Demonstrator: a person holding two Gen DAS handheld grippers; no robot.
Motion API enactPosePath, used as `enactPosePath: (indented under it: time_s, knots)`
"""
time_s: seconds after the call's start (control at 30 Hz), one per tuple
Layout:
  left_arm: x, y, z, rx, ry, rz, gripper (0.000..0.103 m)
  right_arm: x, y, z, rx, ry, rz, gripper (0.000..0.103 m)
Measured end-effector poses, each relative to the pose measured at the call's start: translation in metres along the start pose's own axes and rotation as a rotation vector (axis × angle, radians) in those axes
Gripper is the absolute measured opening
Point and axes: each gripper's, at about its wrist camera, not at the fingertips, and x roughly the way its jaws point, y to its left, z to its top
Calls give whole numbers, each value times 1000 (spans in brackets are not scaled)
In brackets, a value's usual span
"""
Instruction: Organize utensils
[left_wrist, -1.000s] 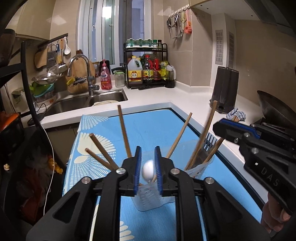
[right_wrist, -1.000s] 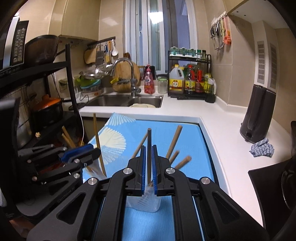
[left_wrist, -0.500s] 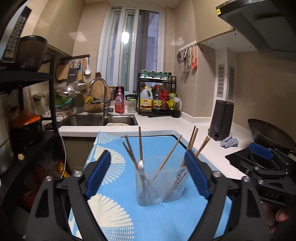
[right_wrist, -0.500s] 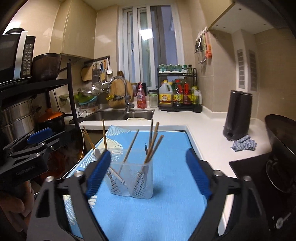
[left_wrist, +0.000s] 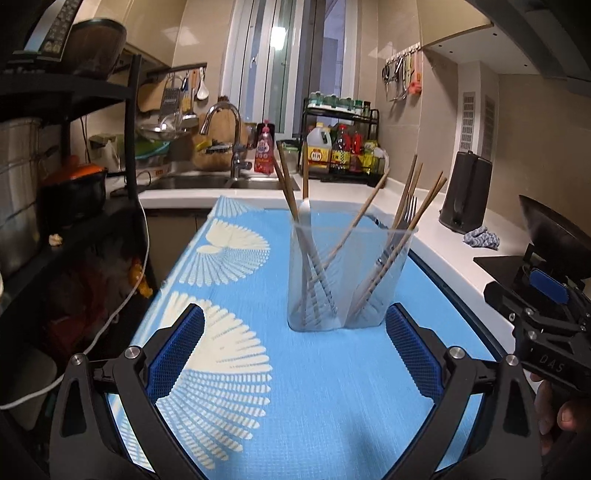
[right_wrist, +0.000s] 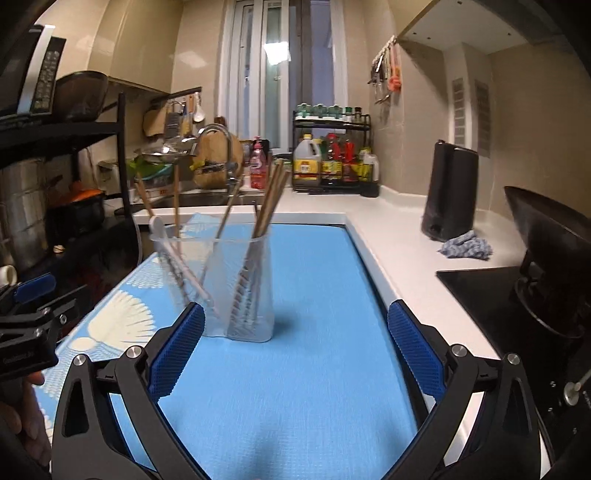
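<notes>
Chopsticks (left_wrist: 345, 230) and other utensils stand in a clear plastic holder (left_wrist: 351, 280) on the blue mat (left_wrist: 314, 387) with its white fan pattern. The holder has 2 compartments. From the left wrist view, several wooden chopsticks lean out of the near-left one beside a white spoon (left_wrist: 304, 210), while more chopsticks and a metal fork (left_wrist: 406, 210) lean out of the right one.

The left gripper (left_wrist: 294, 350) hovers just short of the holder, its jaws opening and already spread wide, nothing between the blue pads (left_wrist: 177, 354). The right gripper (right_wrist: 295, 350) is likewise opening wide and grasps nothing; in its view the holder (right_wrist: 221, 288) sits ahead and to the left of its centre, apart from both pads.

Each gripper shows at the edge of the other's view, with a person's hand (left_wrist: 561, 417) on the handle.

Behind the mat run a white counter (right_wrist: 399, 240), a sink with a curved tap (left_wrist: 225, 129), a rack of bottles (left_wrist: 340, 151), a black kettle (right_wrist: 450, 192) and a crumpled blue cloth (right_wrist: 465, 249).
</notes>
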Motion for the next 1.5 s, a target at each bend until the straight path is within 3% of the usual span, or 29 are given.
enactPosePath:
  time_s: [0.37, 0.6, 1.5]
  knots:
    - [16, -8, -20, 23, 42, -10, 96, 16, -8, -12, 20, 76, -37, 98]
    - [22, -6, -22, 9, 74, -8, 96, 16, -5, -12, 11, 72, -36, 98]
    - [14, -7, -17, 11, 48, 2, 96, 13, -2, -13, 2, 64, -30, 98]
